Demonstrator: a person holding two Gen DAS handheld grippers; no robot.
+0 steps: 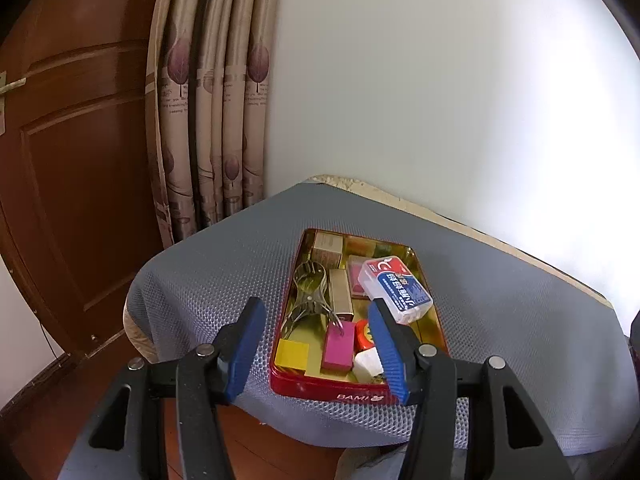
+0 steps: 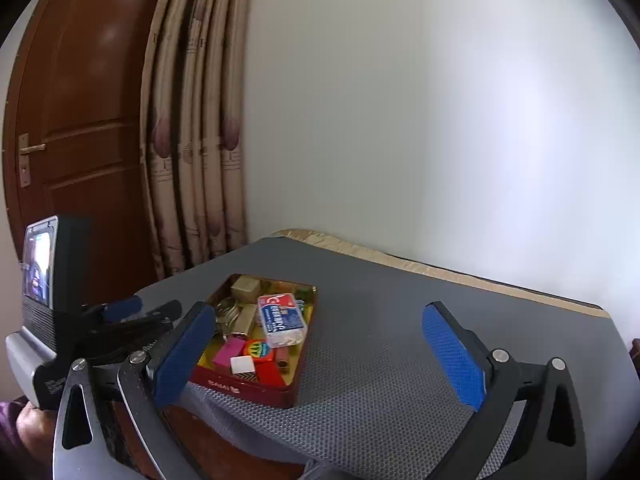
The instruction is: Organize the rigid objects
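A red tin tray (image 1: 340, 394) with a gold inside sits on the grey mat near the table's front edge. In it lie a white box with a blue and red label (image 1: 396, 288), metal spoons (image 1: 308, 284), a pink block (image 1: 340, 346), a yellow block (image 1: 292, 354), a white block (image 1: 368, 364) and tan boxes (image 1: 327, 249). My left gripper (image 1: 316, 320) is open and empty, just above the tray's near end. My right gripper (image 2: 320, 340) is open and empty, to the right of the tray (image 2: 240, 388). The left gripper shows at the left of the right wrist view (image 2: 132, 312).
The grey mesh mat (image 2: 380, 360) covers the table, which stands against a white wall (image 2: 400, 120). A curtain (image 1: 212, 120) and a brown door (image 1: 80, 160) are at the left. The table edge drops off in front of the tray.
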